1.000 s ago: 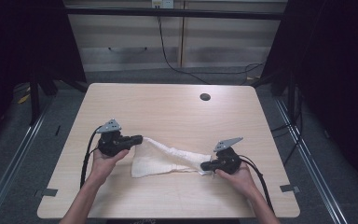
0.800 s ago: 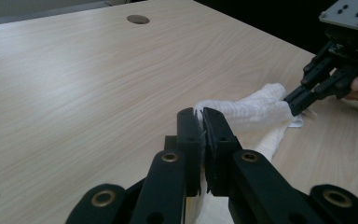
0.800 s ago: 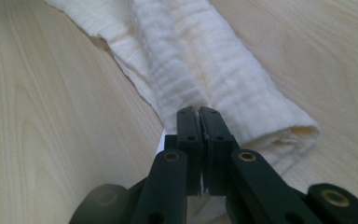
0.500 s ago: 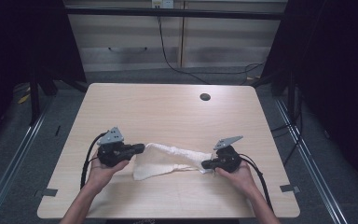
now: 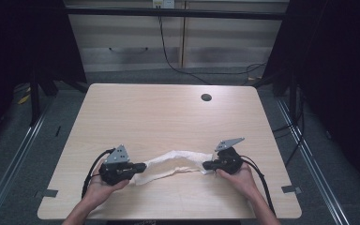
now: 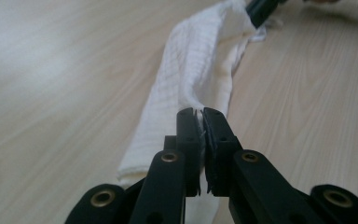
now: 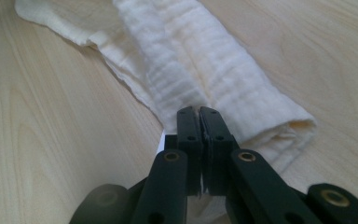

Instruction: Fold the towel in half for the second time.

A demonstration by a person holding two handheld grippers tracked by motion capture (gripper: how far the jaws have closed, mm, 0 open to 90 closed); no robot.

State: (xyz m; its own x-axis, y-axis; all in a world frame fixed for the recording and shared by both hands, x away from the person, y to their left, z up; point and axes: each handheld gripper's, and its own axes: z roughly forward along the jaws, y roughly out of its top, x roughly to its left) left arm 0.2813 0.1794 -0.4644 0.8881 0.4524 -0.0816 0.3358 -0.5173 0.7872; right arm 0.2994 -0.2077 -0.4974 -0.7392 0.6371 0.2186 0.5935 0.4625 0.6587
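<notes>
Pale wood grain covers the table (image 5: 168, 117), which stands in a dim room with dark frames at both sides and a small round hole (image 5: 206, 97) near its far edge. A white cloth (image 5: 171, 166) lies on the near half of the table, gathered into a long rumpled band that runs between the two hands. The left tongs (image 5: 140, 166) are clamped on the cloth's left end, with a thin edge of fabric pinched between the black jaws in the left gripper view. The right tongs (image 5: 207, 165) are clamped on the cloth's right end, with folded layers bunched just beyond their tips in the right gripper view. Both hands rest low near the table's front edge.
</notes>
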